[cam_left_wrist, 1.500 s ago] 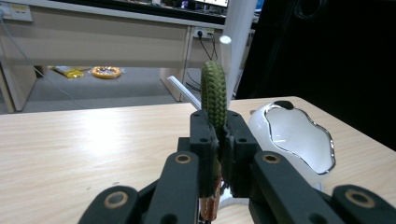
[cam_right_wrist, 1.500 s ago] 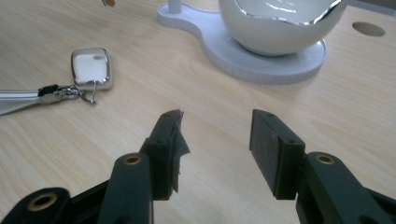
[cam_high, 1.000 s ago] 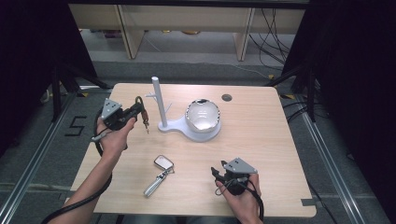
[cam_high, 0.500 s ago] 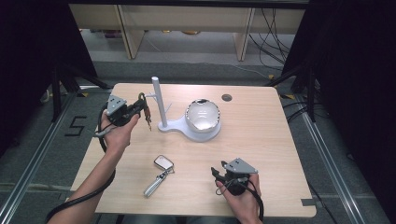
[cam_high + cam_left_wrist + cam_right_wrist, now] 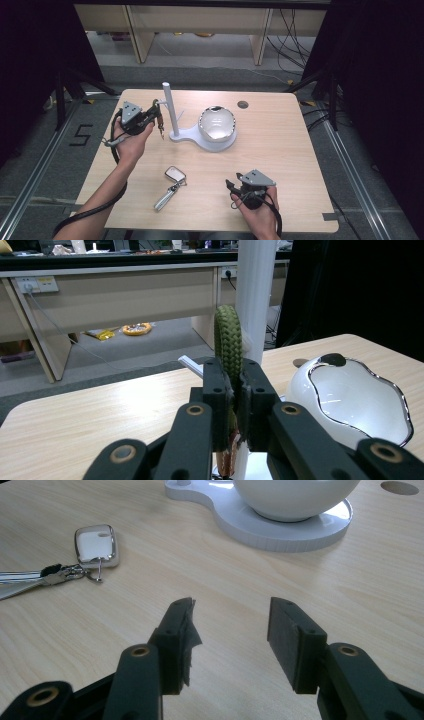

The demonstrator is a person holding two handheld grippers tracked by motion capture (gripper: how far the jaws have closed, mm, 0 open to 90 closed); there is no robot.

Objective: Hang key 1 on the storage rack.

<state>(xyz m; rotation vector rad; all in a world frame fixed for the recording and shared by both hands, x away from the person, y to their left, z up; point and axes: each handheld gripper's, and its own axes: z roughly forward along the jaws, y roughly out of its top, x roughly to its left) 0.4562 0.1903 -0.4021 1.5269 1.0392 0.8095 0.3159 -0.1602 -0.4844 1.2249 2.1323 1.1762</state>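
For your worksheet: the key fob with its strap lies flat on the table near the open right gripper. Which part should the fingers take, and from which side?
Probably the flat strap, from above, the fingers straddling its narrow width. The key fob is wider and lies flat, offering less edge. The right gripper is open and nearest.

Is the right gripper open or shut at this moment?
Open. In its own view the right gripper shows its two fingers standing apart, with bare table between them and nothing held.

We see a pale wooden table on a grey floor, beige desks beyond, black curtains on both sides.
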